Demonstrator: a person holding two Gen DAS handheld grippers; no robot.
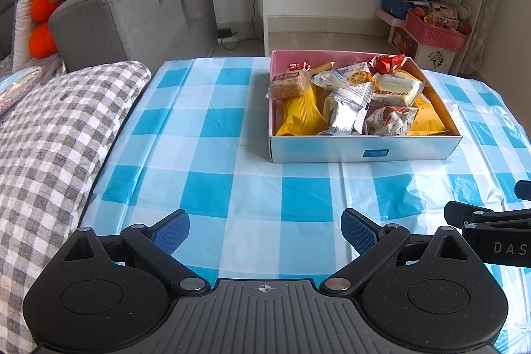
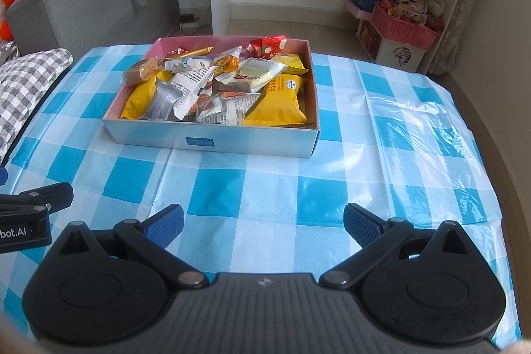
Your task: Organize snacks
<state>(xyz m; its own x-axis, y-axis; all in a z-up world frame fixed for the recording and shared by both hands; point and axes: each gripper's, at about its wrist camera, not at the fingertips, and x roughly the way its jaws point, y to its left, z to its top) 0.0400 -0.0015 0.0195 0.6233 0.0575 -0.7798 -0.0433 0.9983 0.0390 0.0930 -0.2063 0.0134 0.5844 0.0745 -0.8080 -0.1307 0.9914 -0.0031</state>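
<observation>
- The left tool (image 1: 265, 233) hangs over the desk's (image 1: 232, 175) near edge, jaws wide apart and empty.
- The right tool (image 2: 264, 226) is beside it, likewise spread and holding nothing.
- The box (image 2: 212, 140) sits toward the desk's far edge, well apart from both tools.
- Snack packets (image 2: 219, 88) fill it in a loose heap; two yellow bags (image 2: 282, 108) lie among them.
</observation>
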